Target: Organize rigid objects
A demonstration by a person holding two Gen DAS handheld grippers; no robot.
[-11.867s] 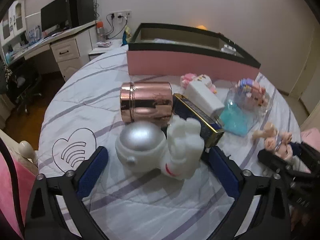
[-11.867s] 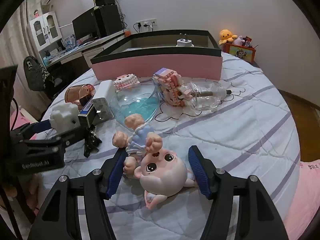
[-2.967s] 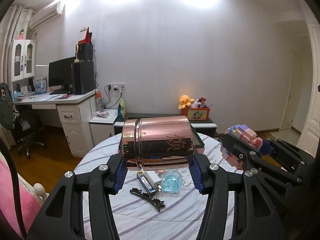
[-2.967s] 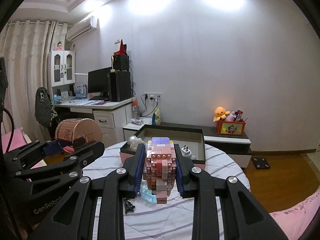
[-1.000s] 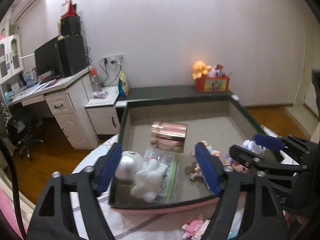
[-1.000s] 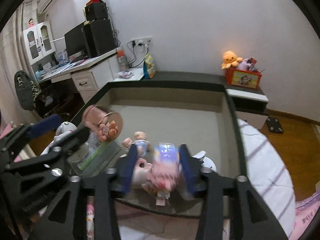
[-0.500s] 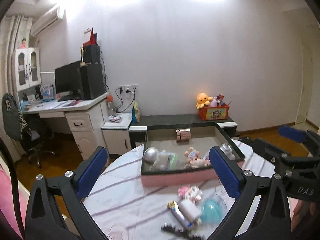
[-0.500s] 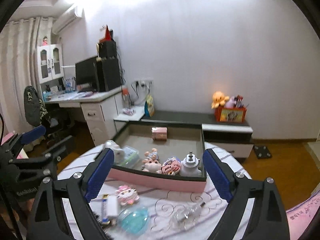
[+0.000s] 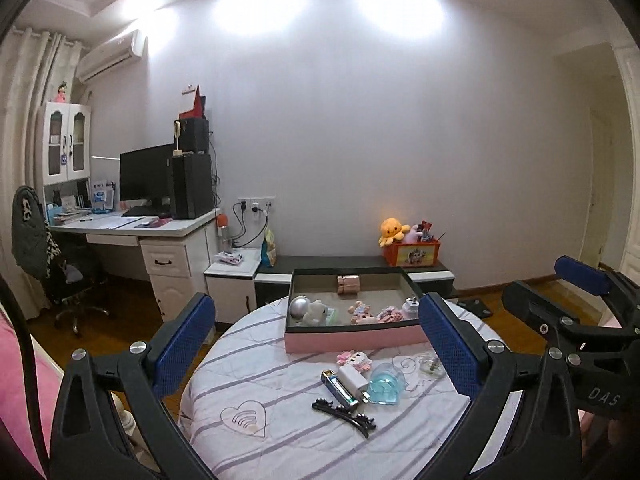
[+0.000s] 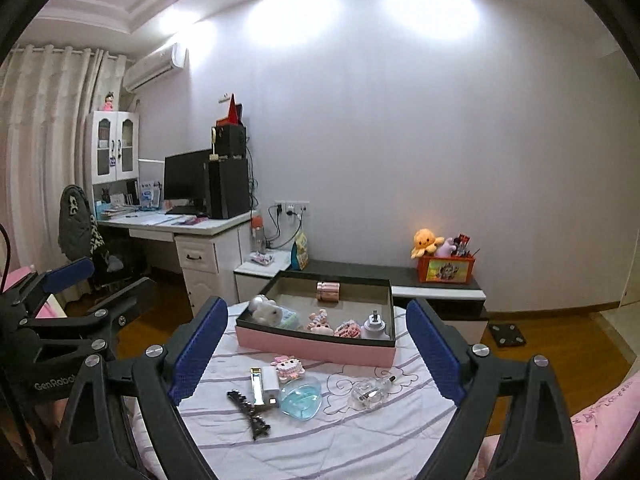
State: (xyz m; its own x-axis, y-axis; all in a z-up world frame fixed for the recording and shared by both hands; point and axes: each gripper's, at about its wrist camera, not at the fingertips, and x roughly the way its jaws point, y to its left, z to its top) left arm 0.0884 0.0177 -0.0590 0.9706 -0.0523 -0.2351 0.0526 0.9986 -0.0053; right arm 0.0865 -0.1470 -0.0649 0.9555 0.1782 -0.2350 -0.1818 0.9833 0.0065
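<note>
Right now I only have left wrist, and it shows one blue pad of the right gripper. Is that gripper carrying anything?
Observer: No. In right wrist, the right gripper is empty. Its jaws have just been opening and stand wide, with nothing between the pads.
Operator: There's a clear thing right of the blue heart, cut off in my view. What is it?
Observer: It looks like a small clear bottle lying on its side on the striped cover, apart from the blue heart-shaped piece.
Operator: And the white thing at the box's near right corner?
Observer: That's a white plug, prongs up, inside the pink box.
</note>
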